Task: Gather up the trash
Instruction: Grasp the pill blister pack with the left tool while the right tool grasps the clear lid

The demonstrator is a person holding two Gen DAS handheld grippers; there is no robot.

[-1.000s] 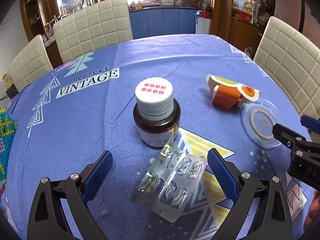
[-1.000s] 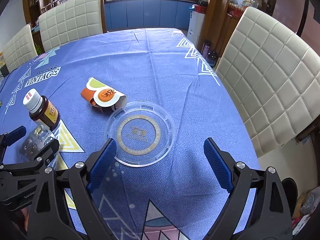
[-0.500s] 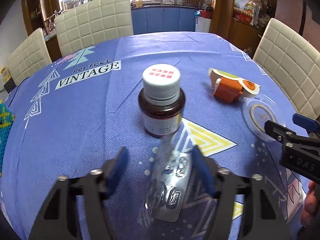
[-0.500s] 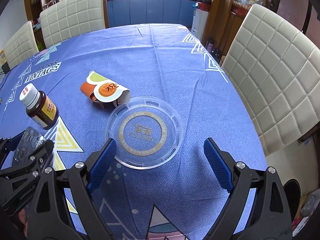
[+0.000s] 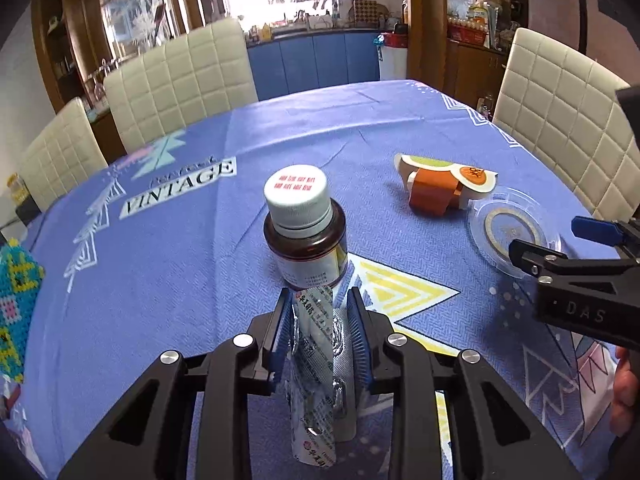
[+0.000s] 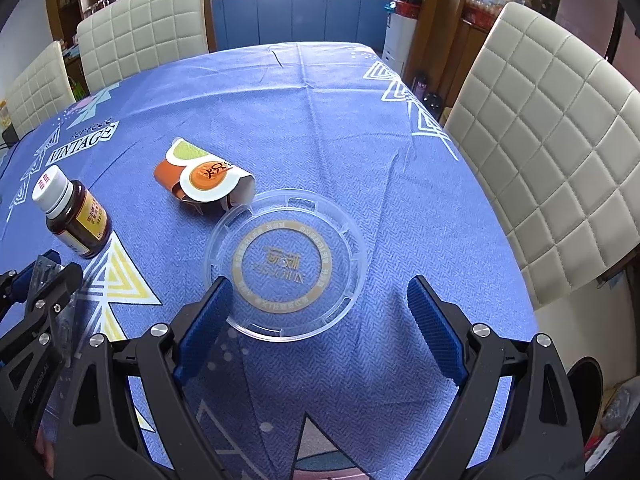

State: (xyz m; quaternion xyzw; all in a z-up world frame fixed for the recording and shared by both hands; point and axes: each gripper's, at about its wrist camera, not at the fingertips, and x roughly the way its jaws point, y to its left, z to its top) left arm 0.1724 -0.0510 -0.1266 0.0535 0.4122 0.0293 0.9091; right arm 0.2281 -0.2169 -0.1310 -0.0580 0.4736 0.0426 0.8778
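Only left wrist view shows blister pack [image 5: 316, 364] folded between closing left claw [image 5: 320, 312].

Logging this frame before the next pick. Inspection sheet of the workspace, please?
Surface: table under a blue patterned cloth.
Job's things: blister pack stood on edge between the left fingers; brown bottle upright just behind it; clear lid flat; orange wrapper curled, at the lid's far rim.
Clutter: beaded mat at the table's left edge.
Grippers: left gripper closing, pack between its pads; right gripper open over the lid's near rim, nothing held.
Cables: nothing seen.
Surroundings: cream chairs, blue cabinets, wooden shelves.
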